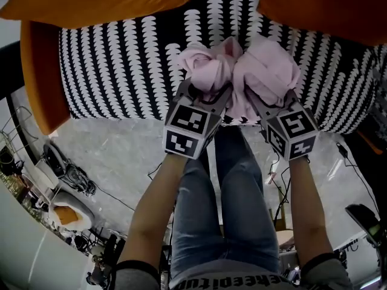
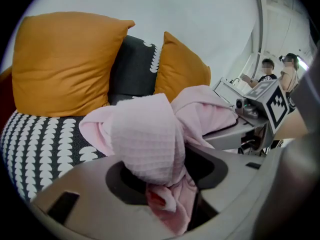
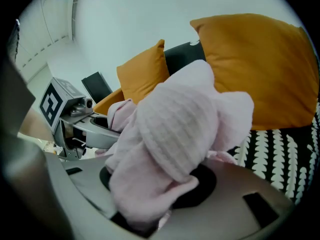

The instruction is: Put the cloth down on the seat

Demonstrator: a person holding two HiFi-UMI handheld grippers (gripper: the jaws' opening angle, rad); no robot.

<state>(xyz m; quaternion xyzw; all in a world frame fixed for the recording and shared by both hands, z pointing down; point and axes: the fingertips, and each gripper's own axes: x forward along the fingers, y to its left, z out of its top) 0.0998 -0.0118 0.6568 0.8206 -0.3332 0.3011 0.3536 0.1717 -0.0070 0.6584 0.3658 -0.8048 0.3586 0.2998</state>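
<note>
1. The seat [image 1: 121,71] fills the top of my head view, covered in a black-and-white leaf print. It is broad and flat, with plenty of room to lay something on.
2. Two orange cushions [image 1: 91,2] lean at the back, well apart from my work.
3. The cloth [image 1: 242,71] is pink, waffle-textured and bunched into two lumps. It hangs between my grippers over the front part of the seat. I cannot tell whether it touches the cover yet.
4. I judge the cloth to be light, soft and limp. It will slump and fold as soon as I let go, and it will not slip or break. The folds may catch on the fingers, so the thick wads already pinched are the places to hold it.
5. The left gripper [image 1: 208,89] has its fingers [image 2: 80,184] clamped on one wad, with the fabric spilling over them.
6. The right gripper [image 1: 272,95] is likewise clenched on the other wad, which fills its gap.
7. Each marker cube [image 1: 188,128] carries only square code patterns, no words.
8. Letters run along my shirt hem [image 1: 242,281], but the frame edge cuts them off, so I cannot read them whole. I see no brand or label anywhere.
</note>
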